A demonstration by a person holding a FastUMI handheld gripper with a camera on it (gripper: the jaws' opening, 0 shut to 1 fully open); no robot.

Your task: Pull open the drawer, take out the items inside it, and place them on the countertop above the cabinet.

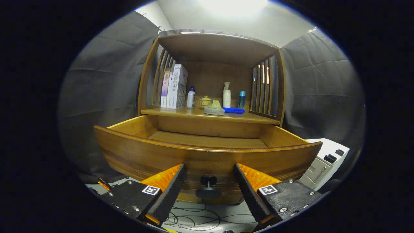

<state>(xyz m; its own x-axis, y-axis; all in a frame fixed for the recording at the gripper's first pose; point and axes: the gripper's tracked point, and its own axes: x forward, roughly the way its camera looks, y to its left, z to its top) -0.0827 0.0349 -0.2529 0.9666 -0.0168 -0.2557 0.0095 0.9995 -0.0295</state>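
Your jaws stand wide apart, gripping nothing, and the gripper (209, 176) straddles the dark knob (208, 187) without touching it. The wooden drawer (207, 152) is pulled out just ahead of your fingers, its floor bare as far as you can see. Above it, the countertop (255, 117) carries books (174, 86), a white bottle (191, 97), a pump bottle (226, 95), a blue cloth (233, 110) and a small green lidded cup (205, 101)

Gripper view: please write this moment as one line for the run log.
drawer: pulled open | knob: between jaws, untouched | gripper: open | drawer floor in view: bare | countertop: items standing
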